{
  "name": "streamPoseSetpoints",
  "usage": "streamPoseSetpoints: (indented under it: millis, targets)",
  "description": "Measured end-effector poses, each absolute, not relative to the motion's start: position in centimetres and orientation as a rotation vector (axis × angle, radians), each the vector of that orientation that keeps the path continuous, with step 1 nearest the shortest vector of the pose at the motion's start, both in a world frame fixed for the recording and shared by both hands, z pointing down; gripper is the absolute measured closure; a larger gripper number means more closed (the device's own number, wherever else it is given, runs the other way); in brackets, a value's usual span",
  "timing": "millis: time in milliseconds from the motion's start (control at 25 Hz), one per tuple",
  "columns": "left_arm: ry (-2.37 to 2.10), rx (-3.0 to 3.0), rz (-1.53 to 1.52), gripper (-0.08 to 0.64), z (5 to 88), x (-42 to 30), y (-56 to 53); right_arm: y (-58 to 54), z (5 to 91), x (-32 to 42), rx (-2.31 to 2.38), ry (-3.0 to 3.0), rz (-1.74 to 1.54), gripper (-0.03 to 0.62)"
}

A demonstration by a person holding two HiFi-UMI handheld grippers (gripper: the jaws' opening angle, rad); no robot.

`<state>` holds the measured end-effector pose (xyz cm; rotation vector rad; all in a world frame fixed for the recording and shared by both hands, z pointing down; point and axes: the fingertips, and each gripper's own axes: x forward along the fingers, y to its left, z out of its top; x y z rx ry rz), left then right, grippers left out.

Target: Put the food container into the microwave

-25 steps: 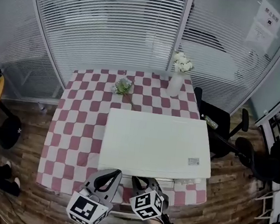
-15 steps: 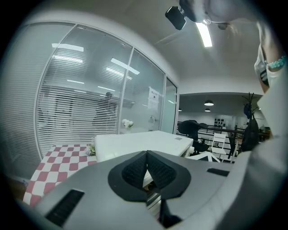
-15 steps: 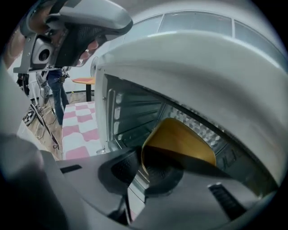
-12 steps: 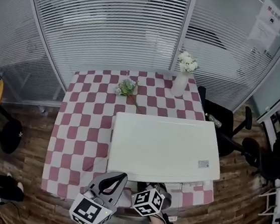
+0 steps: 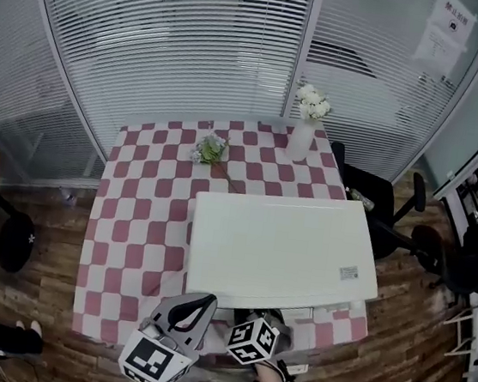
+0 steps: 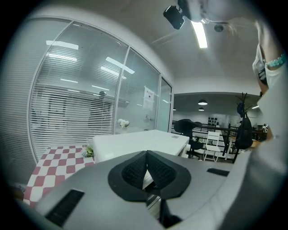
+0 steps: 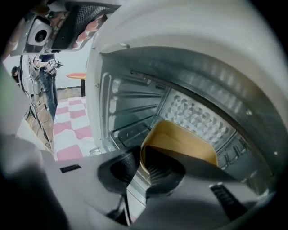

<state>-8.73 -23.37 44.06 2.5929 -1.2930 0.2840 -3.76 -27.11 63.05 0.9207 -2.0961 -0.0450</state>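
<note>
A white microwave point(image 5: 283, 252) stands on the checked table, seen from above. In the right gripper view its metal cavity point(image 7: 135, 103) is open and a tan food container point(image 7: 184, 141) rests inside. My right gripper point(image 7: 137, 168) reaches into the opening with the container's near rim between its pads. Its jaws have just been opening, and a thin gap shows beside the rim. My left gripper point(image 6: 147, 170) hangs in front of the table with its pads together and nothing in them. In the head view it sits low at the left point(image 5: 188, 311).
A white vase of flowers point(image 5: 302, 137) and a loose flower sprig point(image 5: 211, 148) lie at the table's far side. The pink checked cloth point(image 5: 132, 216) lies bare left of the microwave. A black office chair point(image 5: 384, 208) stands at the right, with blinds behind.
The right gripper's marker cube looks smaller and lower at the microwave's front. The left gripper has stayed put. The head view has shifted a little.
</note>
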Motion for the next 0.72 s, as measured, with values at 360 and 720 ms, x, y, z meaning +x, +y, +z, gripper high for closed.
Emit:
streamPoseSetpoints:
  millis: [360, 720]
  targets:
    - [-1.290, 2.591, 0.266, 0.549, 44.1, -8.9, -22.8, -26.8, 62.4, -3.6, 0.972, -2.128, 0.012, 0.483]
    - [-1.304, 2.598, 0.274, 0.549, 44.1, -8.5, -22.2, -26.0, 60.6, -2.9, 1.019, -2.200, 0.070, 0.480]
